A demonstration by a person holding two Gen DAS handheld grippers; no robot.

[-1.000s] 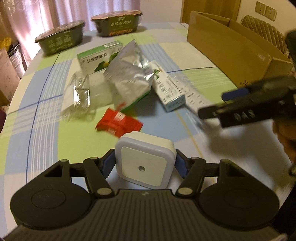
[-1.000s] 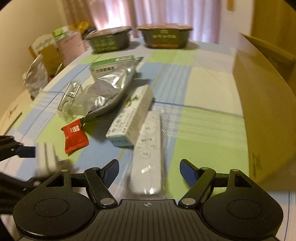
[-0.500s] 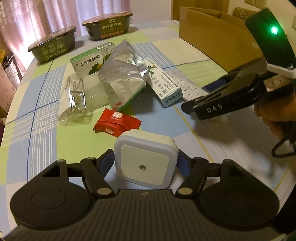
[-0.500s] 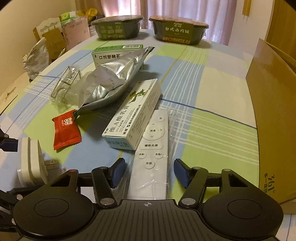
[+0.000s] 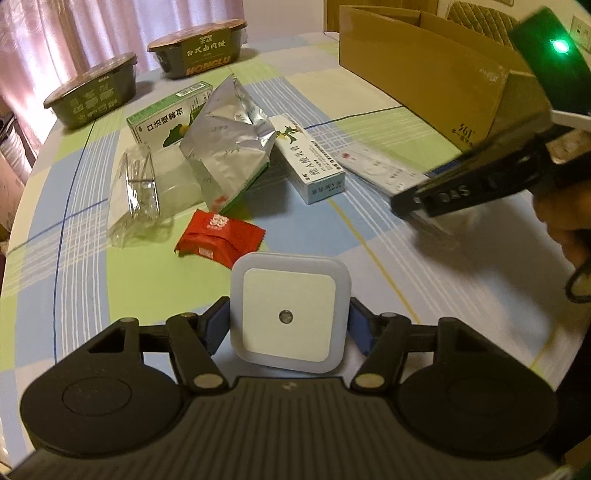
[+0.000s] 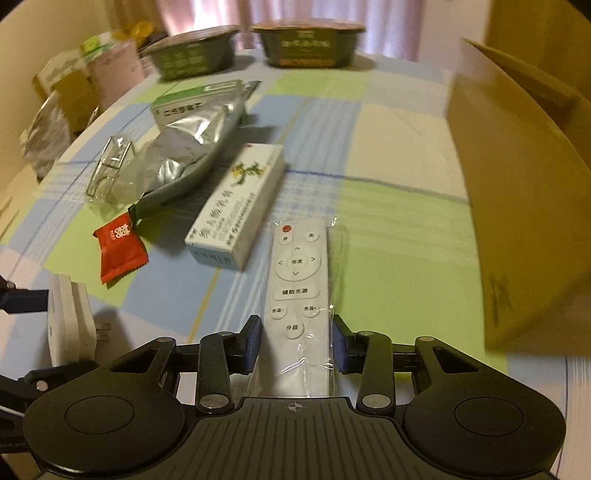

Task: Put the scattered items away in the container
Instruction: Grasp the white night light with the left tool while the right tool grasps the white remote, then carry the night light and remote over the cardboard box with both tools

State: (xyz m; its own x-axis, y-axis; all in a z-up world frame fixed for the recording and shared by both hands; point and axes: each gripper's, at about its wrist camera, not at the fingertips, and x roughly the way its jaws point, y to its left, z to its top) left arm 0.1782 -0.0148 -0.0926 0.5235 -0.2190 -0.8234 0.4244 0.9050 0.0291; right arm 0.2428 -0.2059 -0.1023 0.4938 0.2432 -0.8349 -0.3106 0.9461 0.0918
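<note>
My left hand-held gripper (image 5: 290,326) is clenched on the square white plug-in night light (image 5: 289,316), its blue pads pressed to both sides. My right hand-held gripper (image 6: 296,341) has its pads against the sides of the white remote control in a clear plastic sleeve (image 6: 297,291), grasping it at its near end; the remote's far end points toward the middle of the tabletop (image 6: 399,236).

Around them lies the clutter. A long white ointment carton with a green plant print (image 6: 236,210) sits just beside the remote, on its left. Leaning over that carton's far end is a crumpled silver foil pouch (image 5: 227,144), which rests against a green and white box with black lettering (image 5: 168,116). A clear crinkled plastic tray (image 5: 142,192) lies near the tabletop's left edge, and a small red sweet wrapper (image 5: 218,240) lies just in front of the night light.

The open brown cardboard box (image 6: 517,192) stands along the right edge, well apart from both held items. Two dark green lidded bowls (image 5: 199,48) sit at the far edge. The tabletop wears a cloth checked in pale green, blue and white; pink curtains (image 5: 74,33) hang behind.
</note>
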